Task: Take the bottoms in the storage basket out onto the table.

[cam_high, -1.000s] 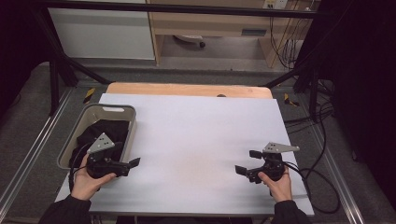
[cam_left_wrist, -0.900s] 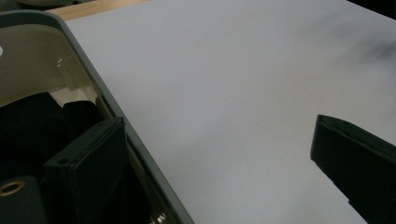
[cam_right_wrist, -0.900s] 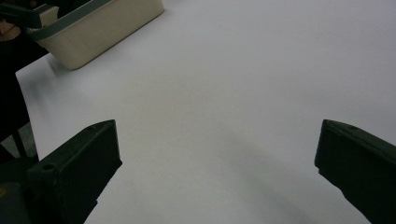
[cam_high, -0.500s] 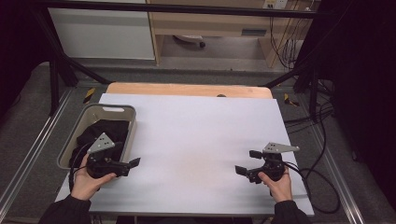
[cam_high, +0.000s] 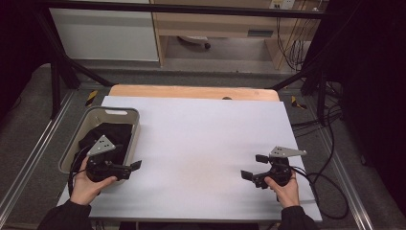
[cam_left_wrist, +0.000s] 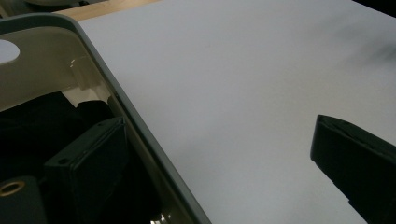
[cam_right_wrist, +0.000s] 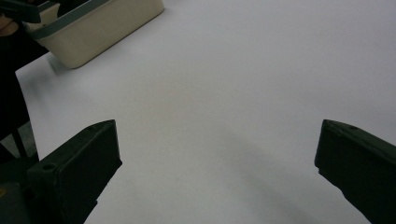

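Observation:
A beige plastic bin [cam_high: 125, 115] stands at the table's left edge with a black cloth [cam_high: 109, 134] inside. My left gripper [cam_high: 132, 169] is held low at the bin's near right corner, open. In the left gripper view the bin's rim [cam_left_wrist: 140, 126] runs between its jaws: one jaw is over the black cloth [cam_left_wrist: 32, 126], the other over the white table. The left gripper [cam_left_wrist: 210, 135] grips nothing. My right gripper [cam_high: 253, 166] hovers open near the table's front right, pointing left. Nothing but bare table lies between the wide-apart jaws of the right gripper [cam_right_wrist: 217, 135].
The white table top [cam_high: 206, 134] has a wooden strip [cam_high: 191, 92] along its far edge. The bin [cam_right_wrist: 98, 28] sits far off in the right gripper view. Cables [cam_high: 330, 182] trail off the table's right side. Metal frame rails run along both sides.

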Demonstrator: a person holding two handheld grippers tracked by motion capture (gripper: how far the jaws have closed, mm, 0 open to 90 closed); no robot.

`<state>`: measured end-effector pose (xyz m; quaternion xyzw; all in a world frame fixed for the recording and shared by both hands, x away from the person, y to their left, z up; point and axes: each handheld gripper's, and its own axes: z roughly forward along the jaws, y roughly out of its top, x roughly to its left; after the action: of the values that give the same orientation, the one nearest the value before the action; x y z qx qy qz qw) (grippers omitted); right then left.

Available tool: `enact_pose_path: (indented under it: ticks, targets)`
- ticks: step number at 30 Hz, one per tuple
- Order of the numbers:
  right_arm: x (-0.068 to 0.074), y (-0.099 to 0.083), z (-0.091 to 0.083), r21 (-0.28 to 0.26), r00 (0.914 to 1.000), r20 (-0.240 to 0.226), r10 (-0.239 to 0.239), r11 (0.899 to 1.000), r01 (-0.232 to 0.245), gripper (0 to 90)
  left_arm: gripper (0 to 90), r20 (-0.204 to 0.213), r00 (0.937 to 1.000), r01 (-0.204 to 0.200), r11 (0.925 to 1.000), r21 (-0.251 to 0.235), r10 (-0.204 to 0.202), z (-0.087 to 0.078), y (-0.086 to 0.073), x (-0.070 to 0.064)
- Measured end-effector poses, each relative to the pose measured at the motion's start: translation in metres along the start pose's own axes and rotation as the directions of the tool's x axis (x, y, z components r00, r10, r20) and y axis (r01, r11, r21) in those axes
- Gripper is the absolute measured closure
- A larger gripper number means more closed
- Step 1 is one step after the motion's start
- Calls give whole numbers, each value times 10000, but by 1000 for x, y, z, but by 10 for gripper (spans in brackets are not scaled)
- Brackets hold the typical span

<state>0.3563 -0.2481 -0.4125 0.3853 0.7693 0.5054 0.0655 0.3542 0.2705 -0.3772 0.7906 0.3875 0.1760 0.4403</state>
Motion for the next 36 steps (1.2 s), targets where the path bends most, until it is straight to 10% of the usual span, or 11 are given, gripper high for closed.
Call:
enact_pose_path:
  ticks: [36]
  targets:
    - [0,0,0,39,10000,22,16,10000,-17,6,39,-510,9981,344,9994,-92,-348,-12,5,20]
